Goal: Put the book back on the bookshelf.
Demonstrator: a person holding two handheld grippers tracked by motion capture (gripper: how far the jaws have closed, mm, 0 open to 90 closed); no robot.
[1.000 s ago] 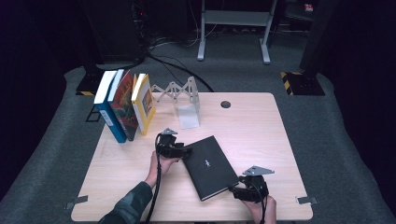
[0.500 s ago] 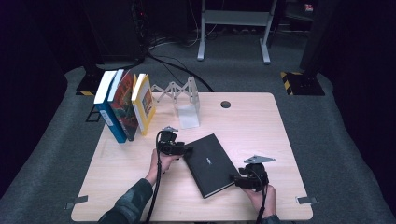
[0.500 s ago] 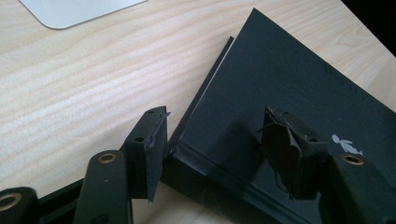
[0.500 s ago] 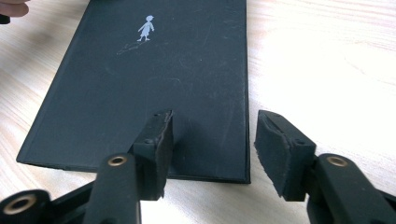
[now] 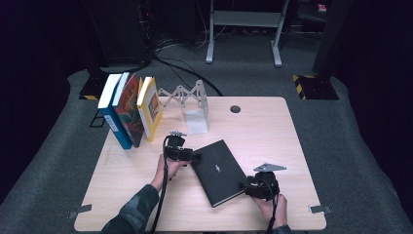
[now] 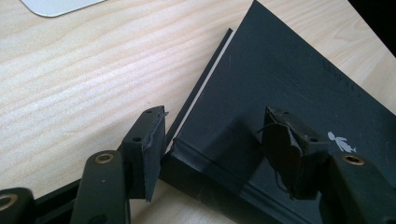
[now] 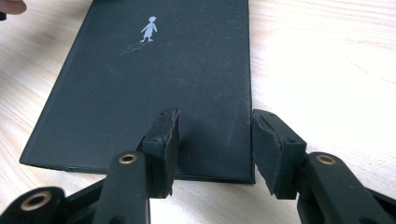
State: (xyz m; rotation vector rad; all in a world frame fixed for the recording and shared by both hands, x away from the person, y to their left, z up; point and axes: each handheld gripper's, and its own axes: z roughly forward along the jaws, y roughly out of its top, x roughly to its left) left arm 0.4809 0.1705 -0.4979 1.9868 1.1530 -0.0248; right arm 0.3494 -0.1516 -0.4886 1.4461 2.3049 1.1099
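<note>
The wooden table (image 5: 292, 146) carries everything, and we place each thing by the black hardcover book (image 5: 219, 170) that lies flat and askew on it, near the person's edge. Beyond the book's far left corner, three upright books (image 5: 127, 114) lean together in a row. Straight beyond that corner, and closer, stands a white zigzag folding rack (image 5: 187, 97).

The black book lies where it lay a second ago, flat on the wood, with neither hand shifted much.

What has changed is at the book's near right corner. There the right gripper (image 5: 247, 187) has just been closing its jaws. They are now narrow but still parted, one pad over the cover and the other just off the book's long edge, with the corner between them. We see no pad pressing on the book.

At the opposite, far left corner, the left gripper (image 5: 196, 156) holds its jaws apart too. One pad is just outside the spine end and the other is over the cover. We cannot tell whether either pad touches the book.

We judge that the two grippers are bracketing opposite corners to lift or swing the book, perhaps towards the upright row. With no grip made yet, the book could pivot or slip.

A small white figure (image 7: 149, 28) marks the middle of the cover.
</note>
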